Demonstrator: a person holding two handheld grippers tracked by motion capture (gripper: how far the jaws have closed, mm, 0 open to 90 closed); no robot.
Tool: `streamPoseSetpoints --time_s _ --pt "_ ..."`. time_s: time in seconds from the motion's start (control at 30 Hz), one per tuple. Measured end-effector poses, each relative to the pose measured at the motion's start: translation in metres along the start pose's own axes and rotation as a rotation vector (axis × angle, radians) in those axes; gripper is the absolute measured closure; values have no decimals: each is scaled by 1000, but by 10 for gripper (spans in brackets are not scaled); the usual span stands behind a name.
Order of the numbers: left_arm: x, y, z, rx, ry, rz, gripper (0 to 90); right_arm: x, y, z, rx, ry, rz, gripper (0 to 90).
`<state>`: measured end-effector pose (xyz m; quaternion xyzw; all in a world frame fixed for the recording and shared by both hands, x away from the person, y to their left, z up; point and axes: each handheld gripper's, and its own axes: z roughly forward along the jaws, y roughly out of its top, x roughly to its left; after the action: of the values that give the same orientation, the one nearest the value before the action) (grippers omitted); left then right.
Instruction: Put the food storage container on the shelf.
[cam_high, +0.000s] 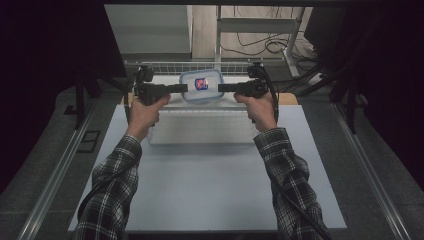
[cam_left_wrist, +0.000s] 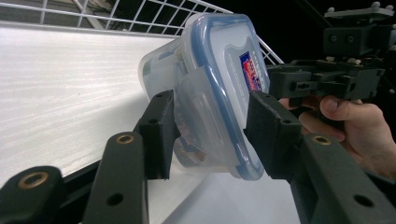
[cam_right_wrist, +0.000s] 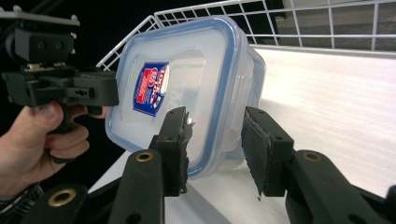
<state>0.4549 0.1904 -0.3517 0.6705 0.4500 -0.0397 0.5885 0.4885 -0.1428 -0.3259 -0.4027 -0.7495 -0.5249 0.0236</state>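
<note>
A clear plastic container (cam_high: 201, 86) with a blue-rimmed lid and a red-and-blue sticker hangs in the air between my two grippers, its lid tipped toward the high view. My left gripper (cam_high: 184, 88) clamps its left edge; in the left gripper view the pads (cam_left_wrist: 159, 135) sit on base and lid of the container (cam_left_wrist: 210, 70), with my left gripper (cam_left_wrist: 212, 140) shut on it. My right gripper (cam_high: 221, 88) clamps the opposite edge. In the right gripper view my right gripper (cam_right_wrist: 217, 149) closes over the rim of the container (cam_right_wrist: 196, 70).
A white wire rack (cam_high: 190, 66) runs behind the container, above a white ribbed board (cam_high: 200, 125). The pale table mat (cam_high: 210, 190) lies nearer the person. Metal rails (cam_high: 370, 170) flank the table, and a desk frame with cables (cam_high: 270, 45) stands at the back.
</note>
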Motion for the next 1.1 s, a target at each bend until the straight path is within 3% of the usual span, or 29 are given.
streamPoseSetpoints --time_s 0.1,0.13,0.17,0.2,0.23,0.6,0.63,0.67,0.73,0.83,0.87,0.9,0.93,0.97,1.0,1.03,1.1 --pt "-2 2 1 -4 32 14 520 0 0 0 10 -7 -7 601" --pt "-6 5 1 -5 74 36 520 1 1 -1 7 -21 -14 597" --pt "-6 5 1 -5 74 36 527 1 1 -1 5 -24 -14 603" --pt "-10 7 2 6 123 61 521 1 1 -2 0 -29 -16 615" --pt "-11 8 2 11 136 68 522 1 1 -2 -12 -31 -19 617" --pt "-17 11 8 3 205 115 546 13 5 0 -35 -133 -81 631" --pt "-18 11 7 -6 221 121 546 13 5 0 -35 -133 -81 631" --pt "-20 10 2 -57 203 139 490 13 5 -3 -56 -144 -86 619" --pt "-24 8 -6 -83 207 156 463 14 5 -8 -80 -145 -90 616" --pt "-29 5 -12 -82 213 184 514 17 3 -16 -95 -138 -107 635" --pt "-33 2 -16 -82 213 202 624 24 1 -22 -93 -136 -144 718" --pt "-39 -4 -19 -79 202 231 652 27 0 -24 -91 -140 -162 746" --pt "-39 -4 -19 -79 202 231 693 27 0 -24 -91 -140 -162 746" --pt "-44 -10 -20 -65 202 261 693 31 -2 -26 -87 -146 -189 793" --pt "-48 -14 -19 -51 204 300 784 36 -5 -28 -81 -146 -221 835" --pt "-53 -22 -16 -30 224 353 808 41 -11 -30 -72 -128 -241 883" --pt "-55 -29 -12 -23 221 370 860 44 -17 -27 -47 -131 -269 892"
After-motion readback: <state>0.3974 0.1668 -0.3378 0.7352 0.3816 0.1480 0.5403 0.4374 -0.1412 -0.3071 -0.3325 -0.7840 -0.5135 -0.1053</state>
